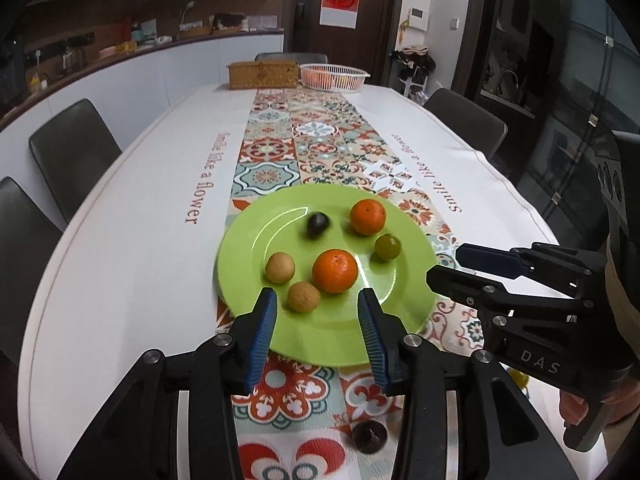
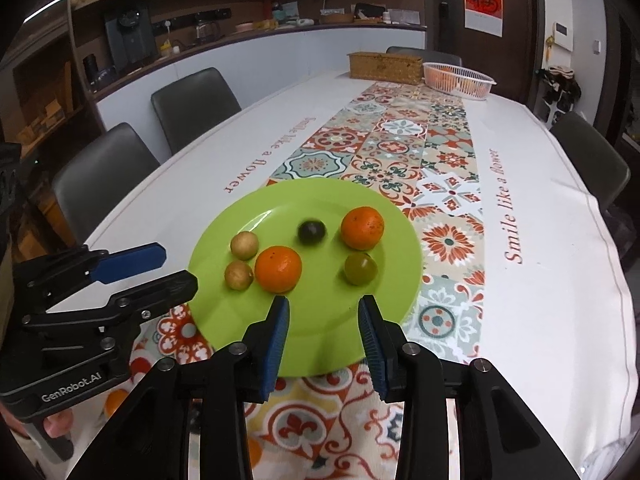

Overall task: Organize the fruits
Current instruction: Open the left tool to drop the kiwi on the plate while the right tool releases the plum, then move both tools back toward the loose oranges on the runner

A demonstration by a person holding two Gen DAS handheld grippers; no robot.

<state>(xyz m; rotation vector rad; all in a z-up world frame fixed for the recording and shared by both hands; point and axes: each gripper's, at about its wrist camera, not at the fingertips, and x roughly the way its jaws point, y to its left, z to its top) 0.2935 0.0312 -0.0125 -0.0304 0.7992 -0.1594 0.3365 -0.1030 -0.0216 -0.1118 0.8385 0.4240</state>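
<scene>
Both black two-finger grippers, left gripper [image 1: 318,300] and right gripper [image 2: 324,308], hover parted and empty over the round lime-green plate [image 1: 320,340] (near rim), which carries two oranges [image 1: 334,271], a dark plum [image 1: 317,225] and other small fruits.

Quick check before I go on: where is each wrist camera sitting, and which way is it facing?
Left wrist: rides the left claw, looking forward and down over the green plate; its own blue fingers show, the right claw entering from the right edge.
Right wrist: rides the right claw, looking forward and down at the same plate from further right; the left claw enters from the left edge.
Shared: the plate, two oranges, the white basket at the far end.
</scene>
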